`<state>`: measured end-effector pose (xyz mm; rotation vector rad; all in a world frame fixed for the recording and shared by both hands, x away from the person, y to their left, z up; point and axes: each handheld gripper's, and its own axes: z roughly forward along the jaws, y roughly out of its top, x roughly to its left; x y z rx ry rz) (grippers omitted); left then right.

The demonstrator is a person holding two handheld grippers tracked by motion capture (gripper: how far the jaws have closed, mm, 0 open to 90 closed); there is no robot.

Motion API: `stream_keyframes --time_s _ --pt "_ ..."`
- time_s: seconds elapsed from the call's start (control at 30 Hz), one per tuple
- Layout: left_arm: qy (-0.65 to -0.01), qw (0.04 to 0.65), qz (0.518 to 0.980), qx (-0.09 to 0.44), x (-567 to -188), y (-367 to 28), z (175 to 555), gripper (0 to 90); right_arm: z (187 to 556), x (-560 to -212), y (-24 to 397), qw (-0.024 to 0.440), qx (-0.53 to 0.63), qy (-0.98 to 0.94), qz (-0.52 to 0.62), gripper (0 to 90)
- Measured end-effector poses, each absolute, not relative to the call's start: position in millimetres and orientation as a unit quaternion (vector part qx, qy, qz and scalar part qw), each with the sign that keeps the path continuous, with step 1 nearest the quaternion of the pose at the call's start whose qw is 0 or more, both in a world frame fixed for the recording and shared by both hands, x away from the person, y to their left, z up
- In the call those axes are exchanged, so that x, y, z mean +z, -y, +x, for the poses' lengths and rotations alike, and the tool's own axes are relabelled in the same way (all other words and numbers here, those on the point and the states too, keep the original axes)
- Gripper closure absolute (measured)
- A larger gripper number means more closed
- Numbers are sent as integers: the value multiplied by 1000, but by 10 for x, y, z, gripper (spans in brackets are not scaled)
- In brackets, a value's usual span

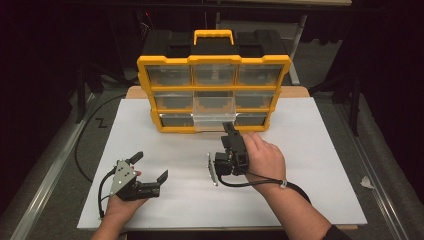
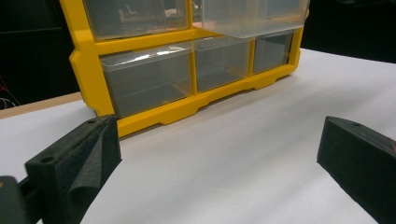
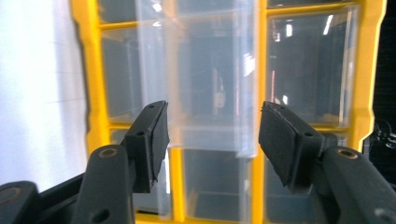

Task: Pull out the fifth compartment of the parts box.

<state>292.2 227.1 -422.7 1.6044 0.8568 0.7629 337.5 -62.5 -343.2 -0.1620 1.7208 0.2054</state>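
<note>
From the high view, my right gripper (image 1: pixel 231 131) sits at the front of the yellow organiser (image 1: pixel 214 94), its tip just at the front lip of the clear middle drawer (image 1: pixel 214 110), which stands pulled well out of the centre row and overhangs the bottom row. My left gripper (image 1: pixel 150 166) rests well apart on the white table (image 1: pixel 310 165), jaws spread wide with nothing between them. I judge the step in hand to be working this drawer, with my right jaws parted off its front edge; whether it goes further out or back in, I cannot tell from here. The left gripper view looks low across the table at the organiser's (image 2: pixel 187 105) bottom row from one side, my two black pads far apart over bare white surface, and it shows what the high view flattens: the pulled drawer (image 2: pixel 252 18) juts forward above the lower bins, hanging free with only its back part carried by the frame. The right gripper view is turned on its side, so the organiser's (image 3: pixel 91 70) yellow bars run upright; here my right jaws stand half open, pads to either side of the drawer's (image 3: pixel 210 135) clear front wall without pressing on it, a gap visible on both sides. The next move, as I read it, calls for squaring these pads on that thin lip and closing gently, since clear plastic is slippery, then moving straight along the drawer's rails so it does not jam or tip.
</note>
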Motion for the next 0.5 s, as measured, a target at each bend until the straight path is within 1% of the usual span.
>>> stream_keyframes --time_s 0.03,0.2,0.23,0.3,0.37,0.47,0.5 --pt "-362 551 679 322 -4228 -2272 2922 3 3353 -3499 664 642 92 -758 -71 427" --pt "-364 548 680 324 -4231 -2268 2923 3 3307 -3671 747 635 91 -764 -68 416" --pt "-364 548 680 324 -4232 -2267 2923 3 3292 -3771 794 629 89 -769 -66 413" --pt "-364 547 680 325 -4233 -2266 2922 3 3292 -3819 817 627 89 -770 -69 412" --pt "-365 547 680 325 -4233 -2265 2921 3 3273 -3966 890 619 82 -778 -66 408" --pt "-365 547 680 325 -4233 -2266 2921 3 3262 -4055 948 618 80 -780 -65 402" --pt "-364 548 680 325 -4233 -2267 2921 3 3238 -4155 1024 614 81 -783 -63 399"
